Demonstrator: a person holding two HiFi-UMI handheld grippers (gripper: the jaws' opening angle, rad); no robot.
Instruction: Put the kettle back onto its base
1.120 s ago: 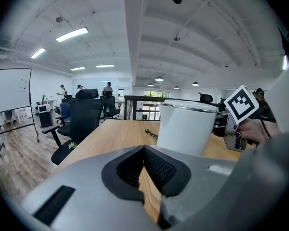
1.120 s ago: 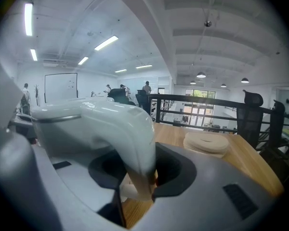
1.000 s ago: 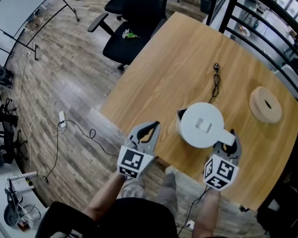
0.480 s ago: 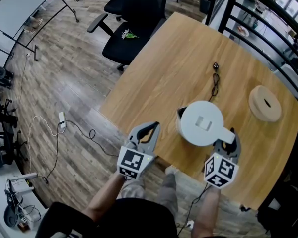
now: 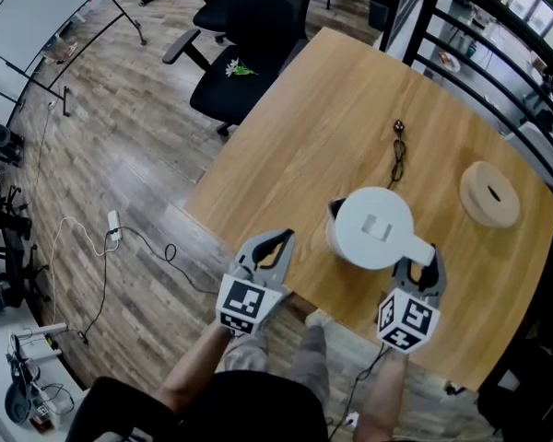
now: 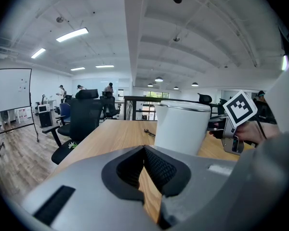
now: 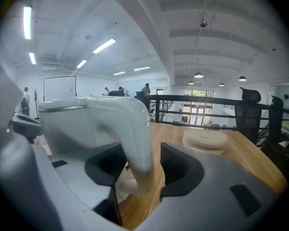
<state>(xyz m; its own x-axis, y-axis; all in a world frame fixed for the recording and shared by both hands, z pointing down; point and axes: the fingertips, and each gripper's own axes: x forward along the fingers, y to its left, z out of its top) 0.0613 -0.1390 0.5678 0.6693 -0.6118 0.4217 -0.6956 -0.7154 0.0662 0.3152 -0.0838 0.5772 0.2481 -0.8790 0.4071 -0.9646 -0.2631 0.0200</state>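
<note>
White kettle point(image 5: 376, 230) stands upright on the wooden table point(image 5: 295, 145), near the edge closest to you; whatever is beneath it is hidden. Your right gripper point(image 5: 417, 270) has the kettle handle point(image 7: 130, 129) between its jaws. Those jaws have just been opening: a gap shows between the handle and one pad, so the handle is not clamped. Your left gripper point(image 5: 275, 245) is at the table edge, left of the kettle and apart from it, jaws together and empty. A black cord point(image 5: 399, 159) lies beyond the kettle. A round wooden disc point(image 5: 489, 193) sits well apart on the right.
</note>
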